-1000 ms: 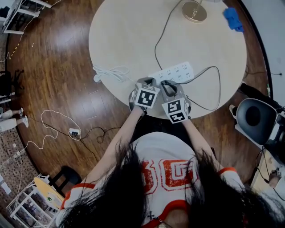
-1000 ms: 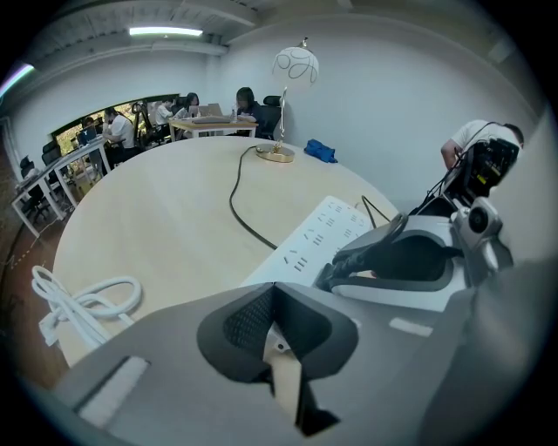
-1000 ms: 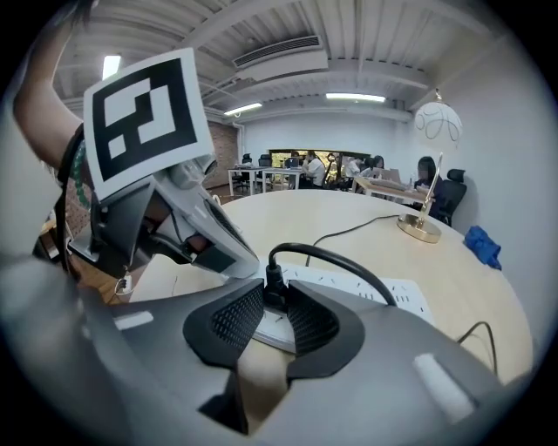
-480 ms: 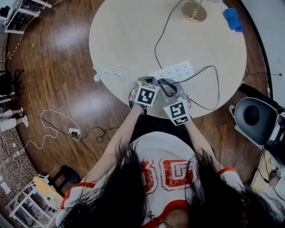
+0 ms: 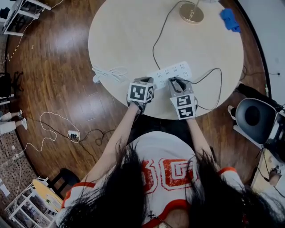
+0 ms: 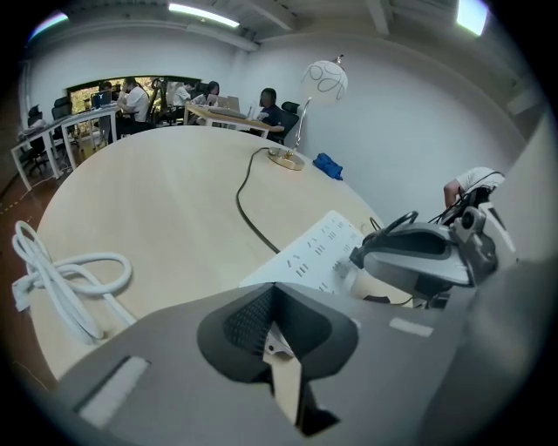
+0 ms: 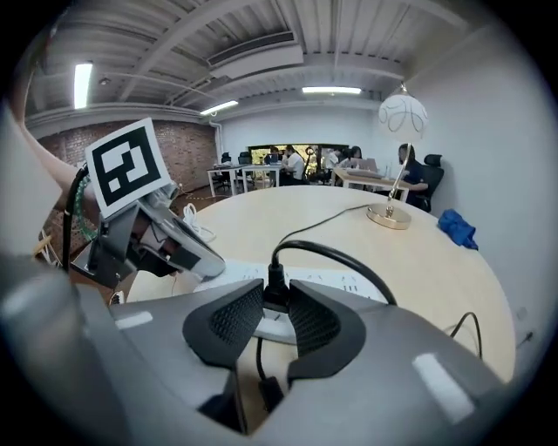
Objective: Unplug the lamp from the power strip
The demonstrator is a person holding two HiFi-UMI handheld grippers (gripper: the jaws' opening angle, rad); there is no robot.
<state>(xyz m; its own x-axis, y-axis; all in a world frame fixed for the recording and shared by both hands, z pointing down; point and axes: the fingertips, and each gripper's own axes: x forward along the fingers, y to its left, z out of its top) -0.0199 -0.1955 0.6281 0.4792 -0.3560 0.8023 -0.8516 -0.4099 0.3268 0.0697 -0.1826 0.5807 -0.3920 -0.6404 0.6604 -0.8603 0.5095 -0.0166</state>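
Observation:
The white power strip (image 5: 171, 71) lies near the round table's front edge. My right gripper (image 7: 275, 300) has the lamp's black plug (image 7: 275, 280) upright between its pads, both touching it, over the strip's near end (image 7: 261, 324); its jaws are opening. Whether the prongs are out of the socket is hidden. The plug's cable (image 7: 336, 254) arcs away over the right jaw. In the head view the right gripper (image 5: 177, 82) sits at the strip's right end. My left gripper (image 6: 272, 300), shut and empty, hovers just left of the strip (image 6: 318, 253). The lamp (image 6: 323, 80) stands at the far side.
A coiled white cable (image 5: 109, 72) lies on the table left of the strip. A blue cloth (image 5: 230, 18) lies beside the lamp base (image 5: 191, 13). A black cord (image 5: 217, 84) loops off the table's right edge. An office chair (image 5: 254, 116) stands at the right.
The right gripper has shifted right and forward with the plug between its jaws, pulling the cable loop along. The left gripper has moved slightly left, away from the right one.

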